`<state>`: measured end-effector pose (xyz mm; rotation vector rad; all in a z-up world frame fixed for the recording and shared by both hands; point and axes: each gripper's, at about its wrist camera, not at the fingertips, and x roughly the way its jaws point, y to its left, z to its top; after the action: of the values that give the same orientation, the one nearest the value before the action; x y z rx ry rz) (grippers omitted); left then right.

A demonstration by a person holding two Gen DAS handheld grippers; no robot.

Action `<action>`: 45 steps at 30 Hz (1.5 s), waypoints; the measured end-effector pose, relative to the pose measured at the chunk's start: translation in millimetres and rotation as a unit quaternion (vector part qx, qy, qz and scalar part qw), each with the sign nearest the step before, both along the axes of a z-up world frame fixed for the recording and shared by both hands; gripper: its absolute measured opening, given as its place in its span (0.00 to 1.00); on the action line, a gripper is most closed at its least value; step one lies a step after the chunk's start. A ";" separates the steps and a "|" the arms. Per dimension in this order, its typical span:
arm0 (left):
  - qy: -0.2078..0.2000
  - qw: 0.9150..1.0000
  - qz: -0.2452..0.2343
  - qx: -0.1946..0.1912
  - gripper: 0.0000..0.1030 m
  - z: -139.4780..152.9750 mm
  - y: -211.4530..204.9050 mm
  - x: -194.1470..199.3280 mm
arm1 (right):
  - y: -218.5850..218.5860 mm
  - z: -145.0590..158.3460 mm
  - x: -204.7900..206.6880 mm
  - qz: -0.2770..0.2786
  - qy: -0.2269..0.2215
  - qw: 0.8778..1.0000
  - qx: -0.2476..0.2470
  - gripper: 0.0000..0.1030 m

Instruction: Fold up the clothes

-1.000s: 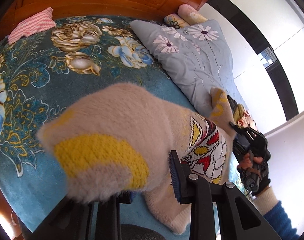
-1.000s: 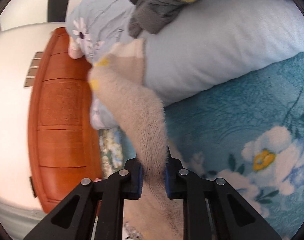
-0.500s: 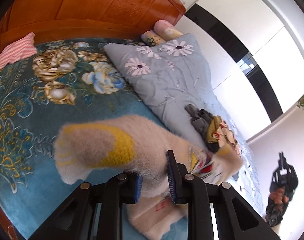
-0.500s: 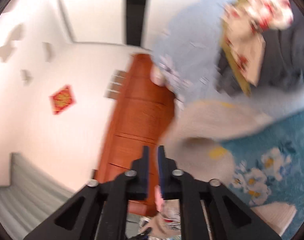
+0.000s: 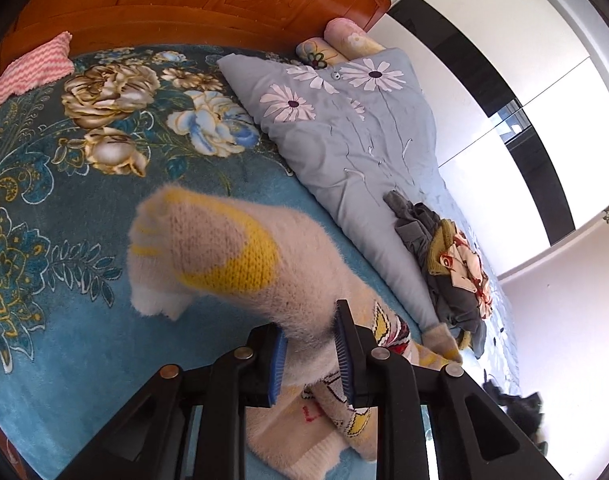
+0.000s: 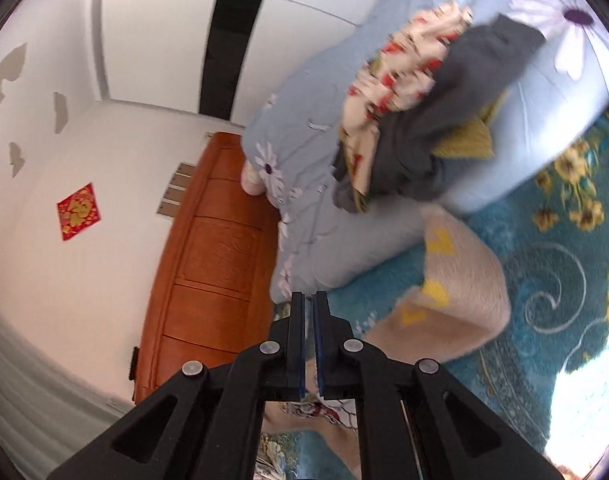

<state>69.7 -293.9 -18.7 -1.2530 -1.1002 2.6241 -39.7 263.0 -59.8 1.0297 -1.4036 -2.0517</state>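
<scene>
Where fingers [image 5: 278,354] pinch the sweater [image 5: 232,248] — hem cut off; pile [image 6: 416,92] blurred.

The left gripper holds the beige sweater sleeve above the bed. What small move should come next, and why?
Probably lower the left gripper and lay the sleeve across the sweater body. The sleeve hangs lifted above the blue blanket, and the right gripper is shut and empty, so it cannot help yet.
</scene>
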 end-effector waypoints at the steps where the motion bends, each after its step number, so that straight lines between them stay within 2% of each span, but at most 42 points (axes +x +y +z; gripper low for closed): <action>1: -0.005 1.000 -0.002 0.002 0.27 -2.8 0.2 -1.7 | -10.1 -19.1 -1.5 0.008 -0.023 1.000 0.000 0.06; 3: -0.015 1.000 -0.007 0.006 0.37 -8.4 0.5 -5.0 | -30.4 -56.3 -4.7 0.017 -0.068 0.998 0.002 0.16; 5: -0.027 1.000 -0.012 0.007 0.44 -16.6 2.2 -8.9 | -47.6 -89.5 -5.3 0.021 -0.110 0.994 -0.010 0.48; 7: -0.038 0.999 -0.013 0.000 0.47 -25.0 3.6 -13.1 | -63.9 -116.3 -5.7 0.020 -0.141 0.989 -0.027 0.49; 10: -0.056 0.998 -0.010 0.008 0.52 -41.0 1.4 -21.3 | -79.0 -139.3 -6.4 0.002 -0.176 0.984 -0.025 0.51; 11: -0.061 0.998 -0.007 0.011 0.52 -46.2 -0.2 -24.2 | -82.1 -145.0 -7.4 -0.007 -0.184 0.982 -0.029 0.57; 13: -0.066 0.998 -0.001 0.015 0.53 -54.7 -3.7 -30.6 | -85.7 -152.9 -11.8 -0.029 -0.188 0.981 -0.043 0.60; 21: -0.104 0.994 0.035 0.017 0.56 -83.0 -26.7 -57.6 | -99.2 -172.6 -40.2 -0.094 -0.204 0.970 -0.090 0.60; 26: -0.113 0.993 0.041 0.019 0.60 -90.1 -35.1 -71.7 | -104.1 -170.0 -53.6 -0.109 -0.213 0.966 -0.094 0.60; 27: -0.116 0.992 0.042 0.016 0.60 -89.9 -36.1 -77.2 | -103.7 -169.2 -55.0 -0.112 -0.212 0.966 -0.098 0.58; 29: -0.121 0.992 0.044 0.015 0.62 -92.1 -37.5 -88.7 | -101.8 -167.6 -55.4 -0.110 -0.208 0.966 -0.106 0.39; 32: -0.138 0.989 0.050 0.000 0.63 -98.6 -37.3 -109.5 | -101.2 -160.2 -56.9 -0.097 -0.192 0.970 -0.113 0.24; 35: -0.167 0.985 0.054 -0.003 0.63 -111.7 -36.8 -124.6 | -102.1 -146.0 -57.9 -0.078 -0.163 0.977 -0.114 0.19; 38: -0.171 0.983 0.061 -0.003 0.63 -120.8 -37.5 -127.6 | -102.5 -134.9 -55.9 -0.066 -0.141 0.981 -0.119 0.19; 40: -0.165 0.984 0.067 -0.006 0.60 -122.2 -38.7 -124.7 | -101.9 -128.7 -53.9 -0.062 -0.131 0.981 -0.126 0.19; 43: -0.158 0.985 0.070 -0.007 0.36 -120.5 -40.4 -120.7 | -102.1 -120.1 -48.1 -0.060 -0.122 0.982 -0.134 0.19; 45: -0.153 0.986 0.067 -0.009 0.26 -113.8 -39.5 -120.9 | -104.6 -114.9 -44.8 -0.062 -0.119 0.981 -0.137 0.19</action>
<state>-51.2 -333.4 -132.5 -1.6881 -1.2428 2.5979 -84.5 158.4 -174.7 1.1196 -1.8545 -1.7941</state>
